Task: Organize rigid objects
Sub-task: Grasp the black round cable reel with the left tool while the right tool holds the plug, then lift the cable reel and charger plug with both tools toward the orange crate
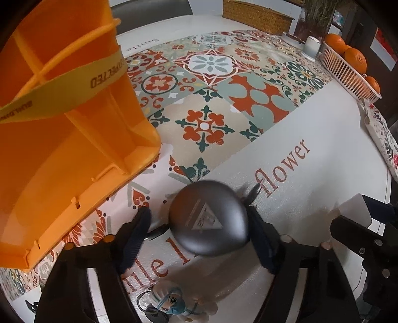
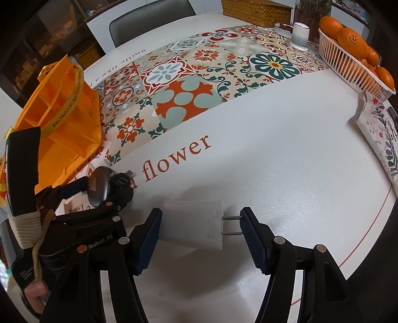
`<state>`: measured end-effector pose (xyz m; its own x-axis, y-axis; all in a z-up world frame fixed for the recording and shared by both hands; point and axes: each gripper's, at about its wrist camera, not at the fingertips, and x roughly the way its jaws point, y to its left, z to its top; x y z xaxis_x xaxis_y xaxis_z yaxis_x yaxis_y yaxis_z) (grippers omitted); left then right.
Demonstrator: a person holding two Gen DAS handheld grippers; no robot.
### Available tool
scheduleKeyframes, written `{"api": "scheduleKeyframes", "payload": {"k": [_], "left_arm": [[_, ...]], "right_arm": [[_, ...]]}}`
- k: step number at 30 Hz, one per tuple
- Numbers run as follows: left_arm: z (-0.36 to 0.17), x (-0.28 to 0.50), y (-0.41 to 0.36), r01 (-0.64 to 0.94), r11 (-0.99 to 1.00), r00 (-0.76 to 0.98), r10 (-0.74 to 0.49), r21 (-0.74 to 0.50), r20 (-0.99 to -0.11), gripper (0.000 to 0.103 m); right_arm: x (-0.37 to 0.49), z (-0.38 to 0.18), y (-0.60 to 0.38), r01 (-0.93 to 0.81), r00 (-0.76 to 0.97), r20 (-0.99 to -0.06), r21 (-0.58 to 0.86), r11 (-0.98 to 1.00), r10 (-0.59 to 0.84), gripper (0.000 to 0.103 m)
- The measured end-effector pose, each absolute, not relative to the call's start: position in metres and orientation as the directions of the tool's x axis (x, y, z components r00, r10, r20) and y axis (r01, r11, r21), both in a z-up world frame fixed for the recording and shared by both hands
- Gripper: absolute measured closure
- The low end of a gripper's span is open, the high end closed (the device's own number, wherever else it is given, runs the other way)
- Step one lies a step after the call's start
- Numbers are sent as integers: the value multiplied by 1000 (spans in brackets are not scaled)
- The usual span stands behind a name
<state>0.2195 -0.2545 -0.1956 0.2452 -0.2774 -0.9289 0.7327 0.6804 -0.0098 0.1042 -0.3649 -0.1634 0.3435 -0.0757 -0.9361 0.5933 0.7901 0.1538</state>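
A grey egg-shaped case (image 1: 207,220) with a triangle logo sits between the fingers of my left gripper (image 1: 199,218), lifted off the table, jaws closed on its sides; it also shows in the right wrist view (image 2: 98,186). An orange divided bin (image 1: 62,139) stands just left of it, also seen in the right wrist view (image 2: 64,119). My right gripper (image 2: 200,224) is open around a white plug adapter (image 2: 192,224) lying on the table, prongs pointing at the right finger. A small masked doll keychain (image 1: 174,302) lies under the left gripper.
A white basket of oranges (image 2: 353,59) stands at the far right, with a white cup (image 2: 299,36) and a wicker basket (image 2: 256,10) at the back. A floral box (image 2: 380,134) lies at the right edge. A patterned mat (image 2: 199,82) covers the table.
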Motion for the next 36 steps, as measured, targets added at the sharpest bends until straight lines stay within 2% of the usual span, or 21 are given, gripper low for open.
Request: {"api": "scheduleKeyframes", "payload": {"k": [13,14,15,36], "left_arm": [[-185,220,-243,702,710,245,-309,-51,-919,33],[-183,220,-242,704,709,246,-315,-54,-917,43],[-180,219,-242,705,707,249,-318,-54,-915,45],[-194,222,-258,749,663,269,-322,-13,-908,43]], "right_arm": [[109,-152,-358,574,363,-926,137,807,-101,39],[109,-151,-358,574,365,-925,136,808,-103,39],[109,-150,-358,572,368,-924,136,809,-104,39],[110,-150,-354,574,375,-922,145,806,-101,39]]}}
